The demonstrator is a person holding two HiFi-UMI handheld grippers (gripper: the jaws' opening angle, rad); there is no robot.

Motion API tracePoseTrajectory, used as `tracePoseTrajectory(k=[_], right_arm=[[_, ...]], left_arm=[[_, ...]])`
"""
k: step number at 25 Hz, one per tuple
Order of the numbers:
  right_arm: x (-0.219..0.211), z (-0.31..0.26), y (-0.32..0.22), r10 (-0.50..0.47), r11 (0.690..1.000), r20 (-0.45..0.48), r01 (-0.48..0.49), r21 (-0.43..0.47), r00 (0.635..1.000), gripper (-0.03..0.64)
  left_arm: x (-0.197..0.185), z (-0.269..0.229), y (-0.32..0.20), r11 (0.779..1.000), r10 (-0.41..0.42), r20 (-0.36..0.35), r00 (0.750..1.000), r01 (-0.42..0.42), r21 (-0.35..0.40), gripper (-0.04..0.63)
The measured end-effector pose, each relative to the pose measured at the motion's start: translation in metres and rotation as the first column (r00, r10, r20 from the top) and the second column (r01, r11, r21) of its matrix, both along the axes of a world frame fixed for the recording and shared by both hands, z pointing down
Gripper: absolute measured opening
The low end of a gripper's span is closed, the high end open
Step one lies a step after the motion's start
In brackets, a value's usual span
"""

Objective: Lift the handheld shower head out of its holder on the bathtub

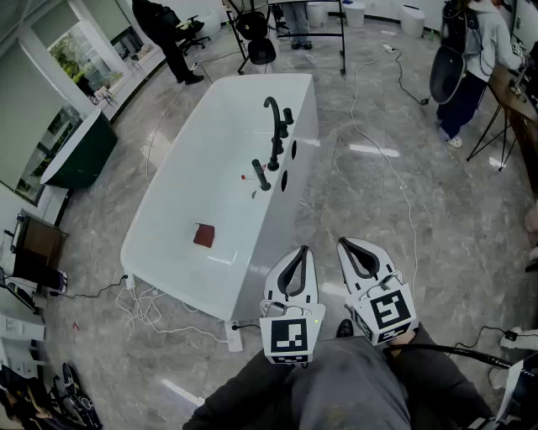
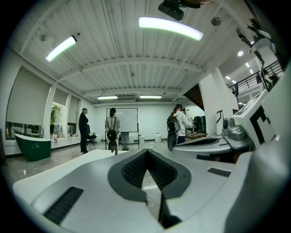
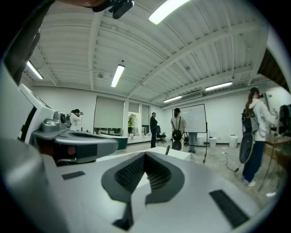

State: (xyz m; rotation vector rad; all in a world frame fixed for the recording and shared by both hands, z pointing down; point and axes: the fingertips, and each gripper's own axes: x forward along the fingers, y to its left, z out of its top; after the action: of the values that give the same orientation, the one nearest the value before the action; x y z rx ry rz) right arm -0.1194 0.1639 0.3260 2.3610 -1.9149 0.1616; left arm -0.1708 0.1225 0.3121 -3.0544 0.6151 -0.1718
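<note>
In the head view a white bathtub (image 1: 168,227) stands on the grey floor. On its right rim is a black gooseneck spout (image 1: 272,109) with black handles. Nearer me on that rim a black handheld shower head (image 1: 261,175) leans in its holder. Both grippers hover low over the floor, well short of the tub's near end. My left gripper (image 1: 301,250) is shut with nothing in it, as the left gripper view (image 2: 146,151) also shows. My right gripper (image 1: 345,243) is shut and empty too (image 3: 145,154). A small red-brown thing (image 1: 203,236) lies inside the tub.
A dark green tub (image 1: 80,151) stands at the far left. People stand at the back (image 1: 172,38) and at the right (image 1: 471,59). A black frame on legs (image 1: 290,25) is behind the tub. Cables (image 1: 395,168) trail over the floor, and more lie by the tub's near end (image 1: 155,306).
</note>
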Motion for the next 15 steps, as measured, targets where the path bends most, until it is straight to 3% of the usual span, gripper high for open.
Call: tracePoseTrajectory(k=[11, 15], right_arm=[[0.031, 0.001, 0.027, -0.007, 1.000, 0.006, 0.007, 0.015, 1.000, 0.003], [0.053, 0.000, 0.044, 0.005, 0.998, 0.026, -0.007, 0.058, 1.000, 0.003]], left_arm=[[0.033, 0.003, 0.029, 1.000, 0.001, 0.016, 1.000, -0.001, 0.007, 0.003], [0.048, 0.008, 0.041, 1.000, -0.018, 0.012, 1.000, 0.018, -0.003, 0.003]])
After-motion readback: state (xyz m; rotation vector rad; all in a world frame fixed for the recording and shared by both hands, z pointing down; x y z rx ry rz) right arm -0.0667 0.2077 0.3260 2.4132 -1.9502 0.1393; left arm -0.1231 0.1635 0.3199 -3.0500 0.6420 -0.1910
